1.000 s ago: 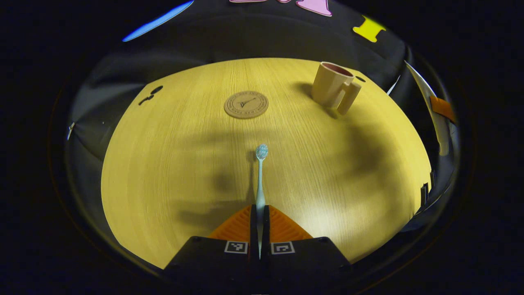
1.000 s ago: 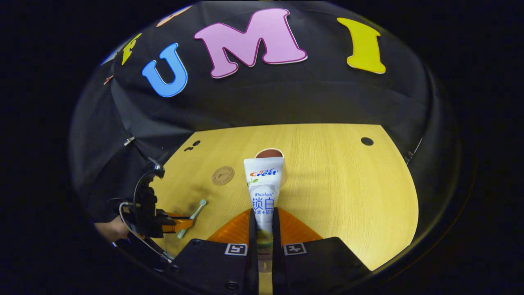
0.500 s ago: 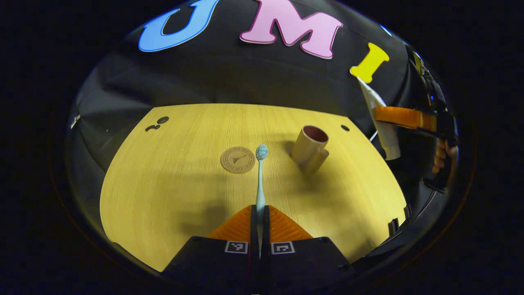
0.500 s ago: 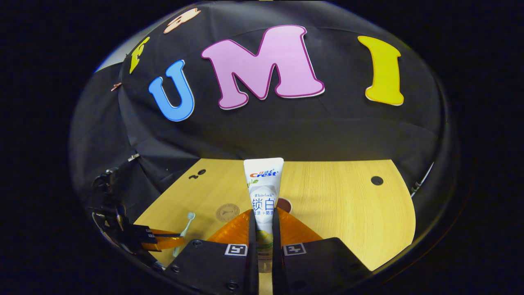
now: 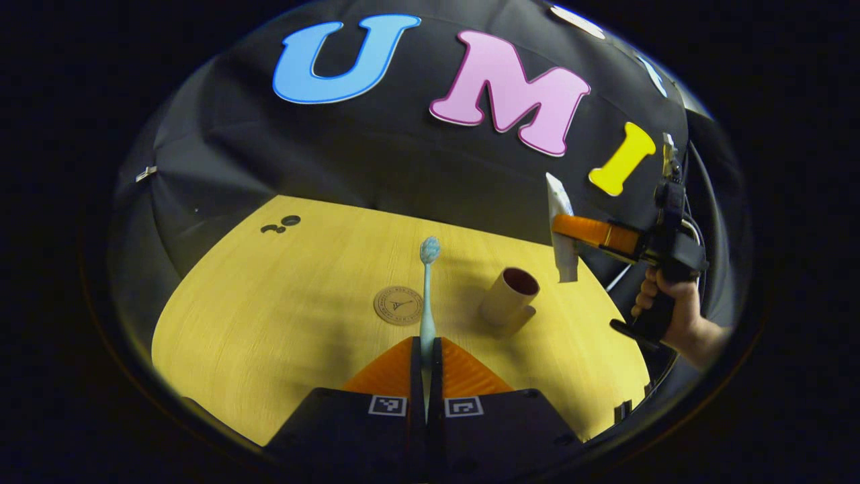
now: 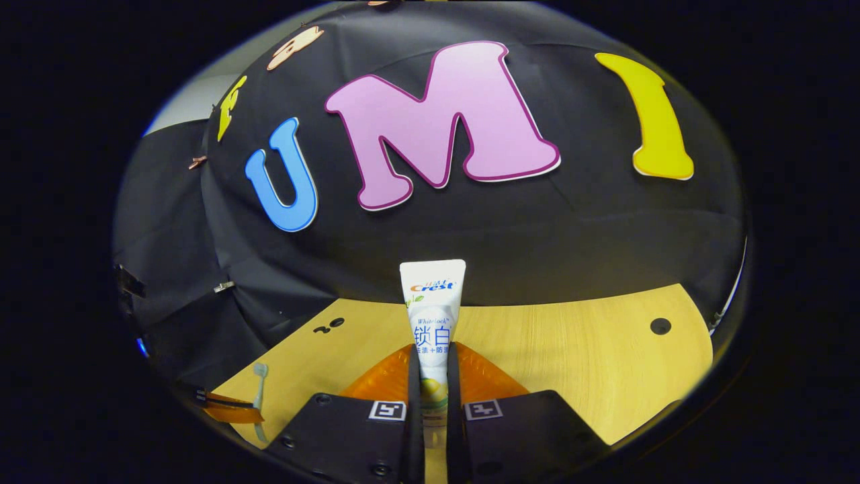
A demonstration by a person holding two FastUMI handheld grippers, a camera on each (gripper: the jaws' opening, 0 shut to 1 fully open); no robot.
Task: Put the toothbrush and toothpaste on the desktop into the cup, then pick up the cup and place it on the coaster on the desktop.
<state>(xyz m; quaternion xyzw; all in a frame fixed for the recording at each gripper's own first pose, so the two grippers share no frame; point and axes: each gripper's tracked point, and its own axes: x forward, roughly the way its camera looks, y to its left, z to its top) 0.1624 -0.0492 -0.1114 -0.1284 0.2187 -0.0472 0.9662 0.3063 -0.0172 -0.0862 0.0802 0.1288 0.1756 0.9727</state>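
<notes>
Tan cup [image 5: 508, 296] stands empty; toothbrush [image 5: 426, 289], pinched in the left hand-held gripper [image 5: 426, 349], and paste [image 6: 432, 316], clamped in the right [image 6: 430, 366], should be lowered upright, one at a time.

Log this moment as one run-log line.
left gripper: shut on toothbrush, airborne | right gripper: shut on toothpaste, airborne | cup: empty, on desktop | coaster: bare
</notes>
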